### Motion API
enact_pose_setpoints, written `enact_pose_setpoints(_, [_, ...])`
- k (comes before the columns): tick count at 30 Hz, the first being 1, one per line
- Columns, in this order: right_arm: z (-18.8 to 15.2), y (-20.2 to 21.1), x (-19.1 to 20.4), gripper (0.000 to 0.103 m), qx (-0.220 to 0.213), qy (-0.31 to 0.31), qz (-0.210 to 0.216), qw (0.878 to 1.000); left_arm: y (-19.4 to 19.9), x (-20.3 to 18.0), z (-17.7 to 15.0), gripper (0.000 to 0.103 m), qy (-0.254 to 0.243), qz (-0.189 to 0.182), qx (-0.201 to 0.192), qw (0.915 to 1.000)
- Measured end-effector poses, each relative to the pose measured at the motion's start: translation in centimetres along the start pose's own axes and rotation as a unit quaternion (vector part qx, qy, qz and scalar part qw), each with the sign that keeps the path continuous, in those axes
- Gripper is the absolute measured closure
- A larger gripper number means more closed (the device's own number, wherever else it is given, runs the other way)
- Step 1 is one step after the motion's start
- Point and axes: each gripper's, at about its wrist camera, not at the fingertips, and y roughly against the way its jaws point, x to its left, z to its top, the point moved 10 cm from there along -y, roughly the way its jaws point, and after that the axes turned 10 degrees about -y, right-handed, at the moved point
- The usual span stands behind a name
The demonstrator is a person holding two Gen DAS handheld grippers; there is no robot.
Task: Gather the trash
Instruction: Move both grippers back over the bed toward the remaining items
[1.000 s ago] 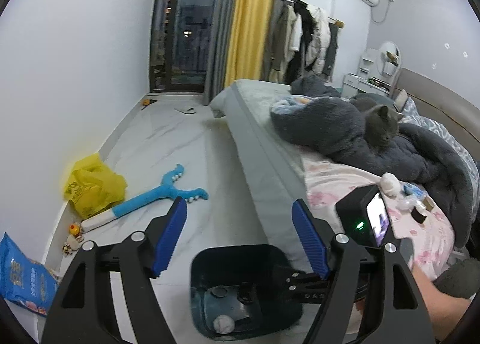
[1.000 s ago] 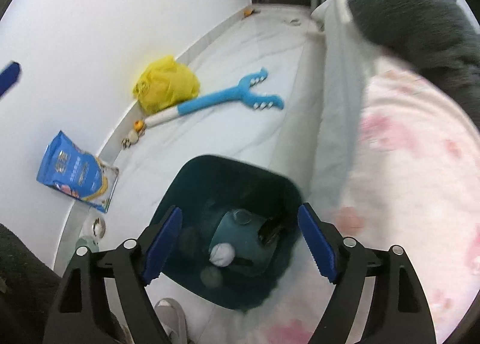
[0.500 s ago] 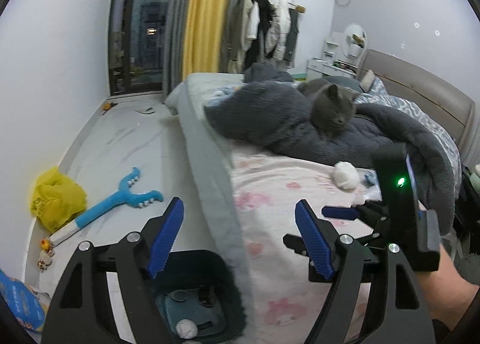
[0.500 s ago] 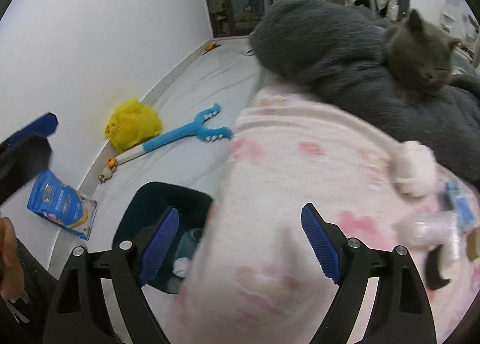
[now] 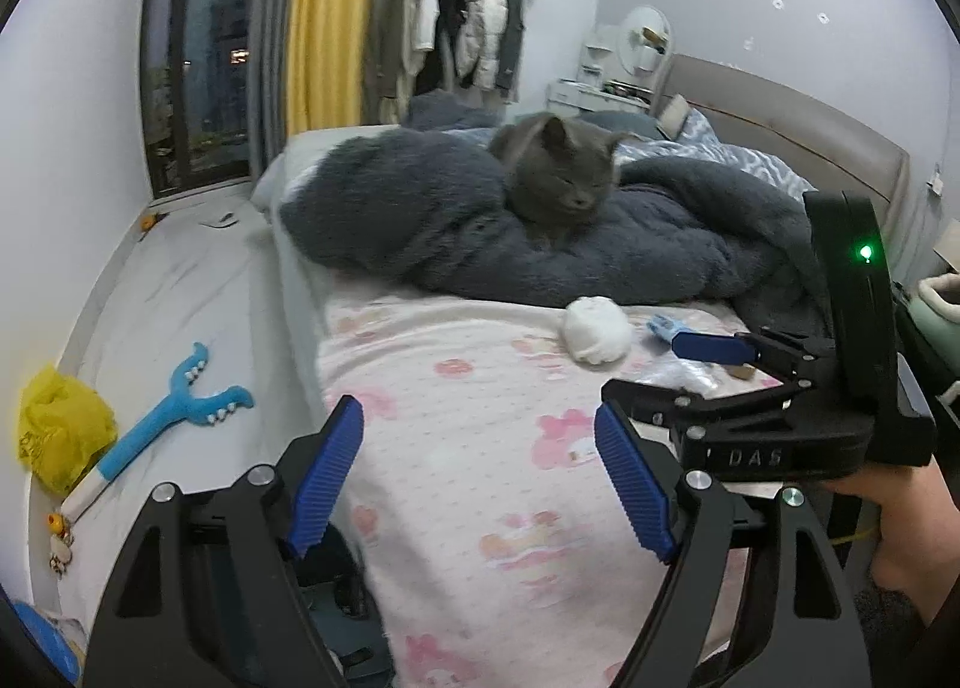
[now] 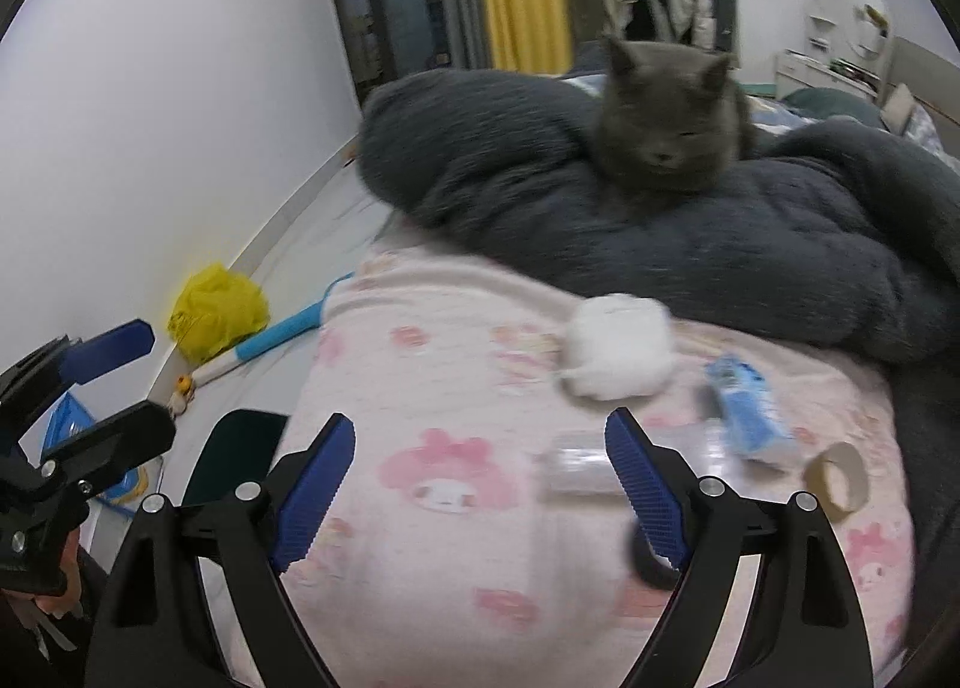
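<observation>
Left wrist view — left claw (image 5: 480,484): fingers spread apart, empty, held low over the bed's pink blanket (image 5: 480,388), probably waiting its turn
Left wrist view — trash: white tissue wad (image 5: 596,329) lay on the blanket, just before the grey cat (image 5: 555,178)
Right wrist view — right claw (image 6: 480,484): fingers apart, empty, aimed toward the trash cluster, likely lining up a pick
Right wrist view — trash: tissue wad (image 6: 618,349), blue packet (image 6: 747,409), clear wrapper (image 6: 579,469) and tape roll (image 6: 837,478) lay near together on the blanket
Right wrist view — bin (image 6: 237,463): dark, on the floor beside the bed, near for dropping
</observation>
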Motion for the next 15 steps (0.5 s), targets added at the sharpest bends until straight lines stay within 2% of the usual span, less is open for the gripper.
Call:
enact_pose_setpoints(9, [1.9, 2.2, -6.7, 0.016, -0.027, -0.036, -0.025, 0.999, -2.4, -3.9, 1.9, 0.016, -0.075, -0.034, 0.023, 0.9963])
enact_pose_setpoints(15, [1.3, 2.0, -11.8, 0.016, -0.027, -0.059, -0.049, 0.997, -4.5, -5.3, 2.3, 0.016, -0.097, -0.056, 0.034, 0.9931])
